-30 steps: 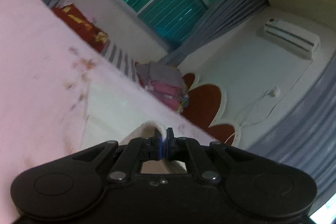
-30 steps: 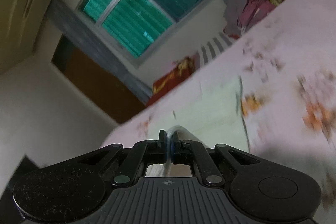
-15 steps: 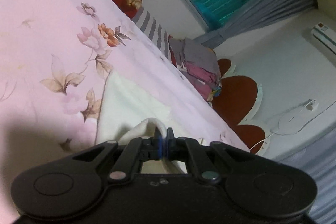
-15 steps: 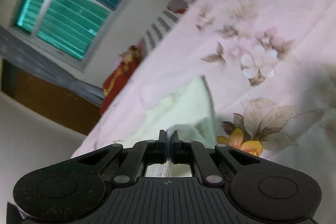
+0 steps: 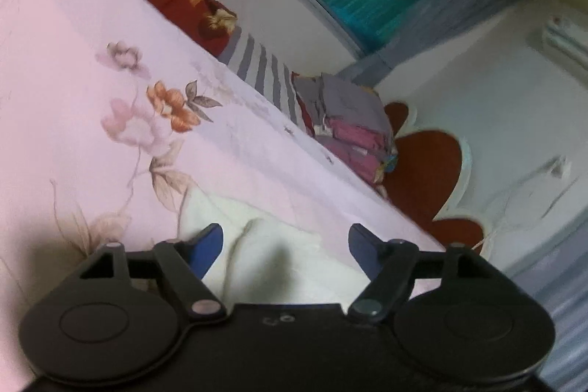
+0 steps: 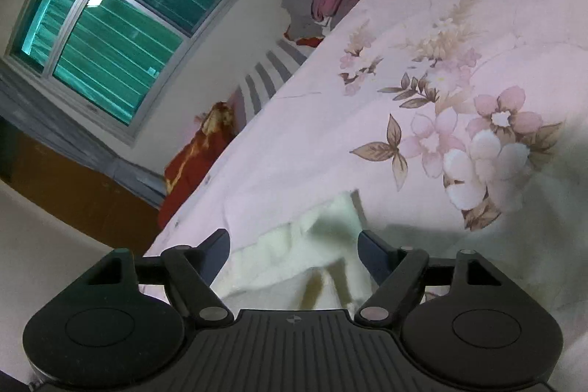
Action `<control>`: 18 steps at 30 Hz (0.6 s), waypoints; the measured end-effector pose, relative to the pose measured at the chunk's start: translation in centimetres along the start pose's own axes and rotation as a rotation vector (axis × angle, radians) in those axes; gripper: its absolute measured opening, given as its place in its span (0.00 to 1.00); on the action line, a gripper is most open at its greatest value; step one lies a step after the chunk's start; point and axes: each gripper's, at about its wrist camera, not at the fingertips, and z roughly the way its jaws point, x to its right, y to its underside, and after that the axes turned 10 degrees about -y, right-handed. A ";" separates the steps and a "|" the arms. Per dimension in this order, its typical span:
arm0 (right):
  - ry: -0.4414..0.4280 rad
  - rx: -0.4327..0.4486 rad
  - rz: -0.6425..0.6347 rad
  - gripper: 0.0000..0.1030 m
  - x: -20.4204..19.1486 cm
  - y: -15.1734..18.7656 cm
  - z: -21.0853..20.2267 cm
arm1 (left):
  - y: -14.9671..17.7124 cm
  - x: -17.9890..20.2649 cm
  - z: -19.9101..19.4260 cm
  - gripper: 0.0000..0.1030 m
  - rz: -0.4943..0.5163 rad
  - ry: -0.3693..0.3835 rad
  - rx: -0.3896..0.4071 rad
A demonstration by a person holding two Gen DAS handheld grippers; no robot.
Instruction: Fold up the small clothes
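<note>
In the left wrist view, the left claw (image 5: pixel 283 239) now has its 2 blue fingers (image 5: pixel 205 243) spread wide apart, and it holds nothing. Half a second ago those fingers were pinched tight on a raised bit of the cream cloth (image 5: pixel 272 256). Now that cloth lies loose on the pink flowered bed (image 5: pixel 92 68), just under and between the open fingers, with a soft bump in the middle. Far back by the window there is a pile of folded clothes (image 5: pixel 349 123), well apart from the cloth. In the right wrist view, the right claw (image 6: pixel 294 245) is spread open too and grips nothing, though a moment ago it was also pinching the cloth. The cream cloth (image 6: pixel 312 259) sits between its fingers (image 6: pixel 217 252), a little rumpled, with one layer lying over another. So both claws have let go at about the same time. I think this means 1 fold has just been laid down. The cloth looks bumpy, so it may need a press to lie flat, or 1 more fold.
</note>
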 end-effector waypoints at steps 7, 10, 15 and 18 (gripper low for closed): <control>0.075 -0.105 -0.235 0.54 -1.9 1.3 1.1 | 0.2 1.1 1.9 0.47 0.203 -0.025 -0.137; 0.111 -0.168 -0.309 0.47 -2.9 1.9 3.0 | 0.7 1.7 2.7 0.38 0.271 -0.052 -0.151; 0.195 -0.234 -0.443 0.04 -3.8 2.8 4.9 | 0.6 1.0 3.5 0.03 0.226 -0.016 -0.171; 0.190 -0.204 -0.477 0.01 -4.2 2.9 4.7 | 0.5 1.2 2.5 0.03 0.245 0.041 -0.094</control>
